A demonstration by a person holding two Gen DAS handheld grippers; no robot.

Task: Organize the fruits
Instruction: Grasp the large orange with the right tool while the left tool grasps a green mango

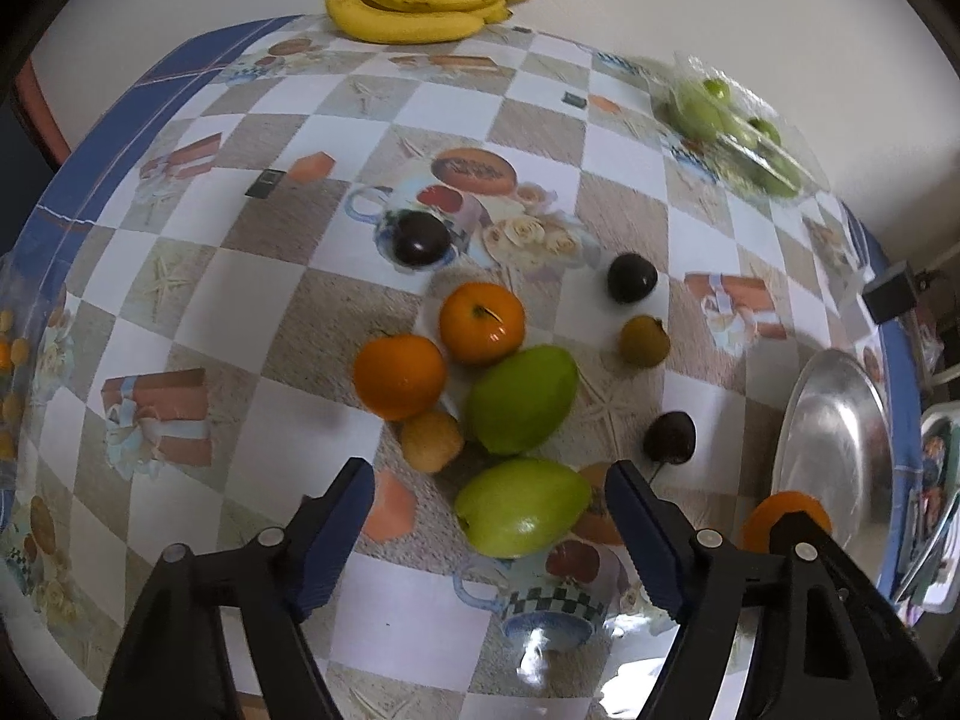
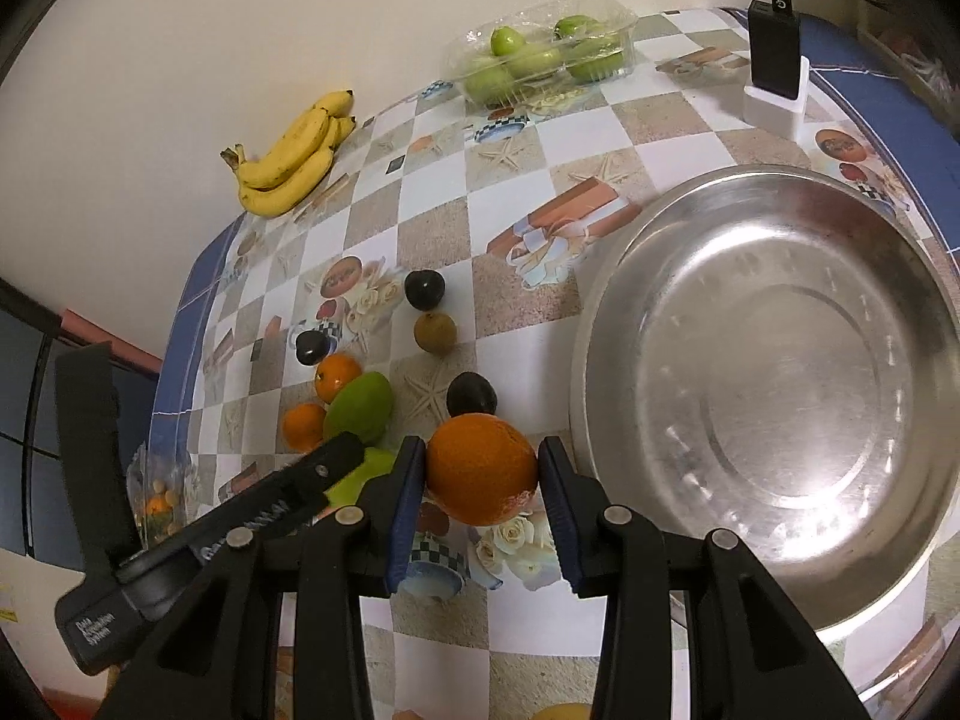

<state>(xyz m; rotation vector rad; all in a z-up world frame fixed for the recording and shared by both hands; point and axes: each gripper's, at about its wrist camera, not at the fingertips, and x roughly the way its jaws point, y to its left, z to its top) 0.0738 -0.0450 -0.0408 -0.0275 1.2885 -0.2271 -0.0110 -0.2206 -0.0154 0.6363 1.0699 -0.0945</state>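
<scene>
Farthest left on the checked tablecloth [image 2: 432, 138], a bunch of bananas [image 2: 294, 156] lay against the wall, with nothing near it. Next came the loose pile in the middle: two small oranges [image 1: 399, 375] touching each other, two green mangoes [image 1: 521, 399], a pair of small yellowish-brown fruits [image 1: 431, 441] and three dark plums [image 1: 420, 238] scattered around them. The left gripper [image 1: 489, 525] hung over the near end of this pile with its jaws spread; the nearer mango [image 1: 522, 507] lay between them, but the pads stood clear of it on both sides, so nothing was gripped yet. To the right of that, the right gripper [image 2: 482, 474] pinched a large orange [image 2: 482, 468] between its pads, held just beside the rim of the steel bowl [image 2: 774, 396]. That bowl, farthest right, was still empty. At the back, a clear plastic box of green fruit [image 2: 540, 51] sat by the wall, and a black device in a white stand [image 2: 774, 60] stood near the far corner. Judging from this, the sorting had barely begun: no fruit had reached the bowl, the large orange looked to be the first on its way, and the whole pile, the bananas and perhaps the boxed fruit remained to be dealt with.
</scene>
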